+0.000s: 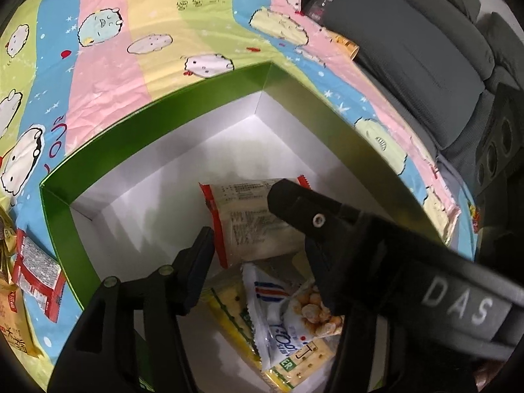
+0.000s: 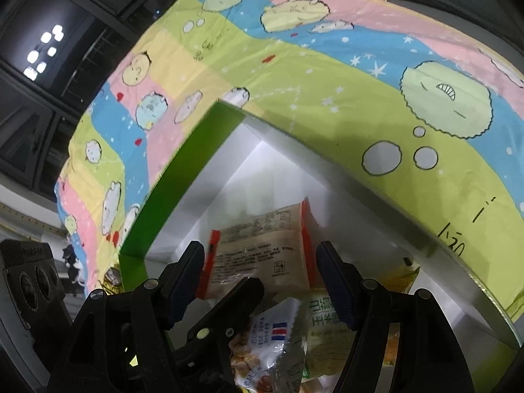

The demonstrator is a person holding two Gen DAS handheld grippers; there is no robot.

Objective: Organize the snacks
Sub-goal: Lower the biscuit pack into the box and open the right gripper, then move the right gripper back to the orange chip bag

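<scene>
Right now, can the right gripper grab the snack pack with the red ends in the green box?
Probably yes. The right gripper hangs open over the green box, the red-ended pack lying between its fingers. The left gripper crowds in just below, so it might bump.

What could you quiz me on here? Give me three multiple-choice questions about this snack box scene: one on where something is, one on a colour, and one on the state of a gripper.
1. Where does the red-edged snack packet lie?
A. inside the box
B. on the grey cushion
C. on the patterned cloth outside the box

2. What colour is the outside of the box?
A. blue
B. green
C. black

3. How does the right gripper stand?
A. clamped shut on a cup
B. shut with nothing in it
C. open, its fingers apart over the packets

Answers:
1. A, the packet rests on the white floor inside the box walls.
2. B, the outer walls are bright green and the inside is white.
3. C, both fingers stand clear of the packet, with a gap on each side.
</scene>
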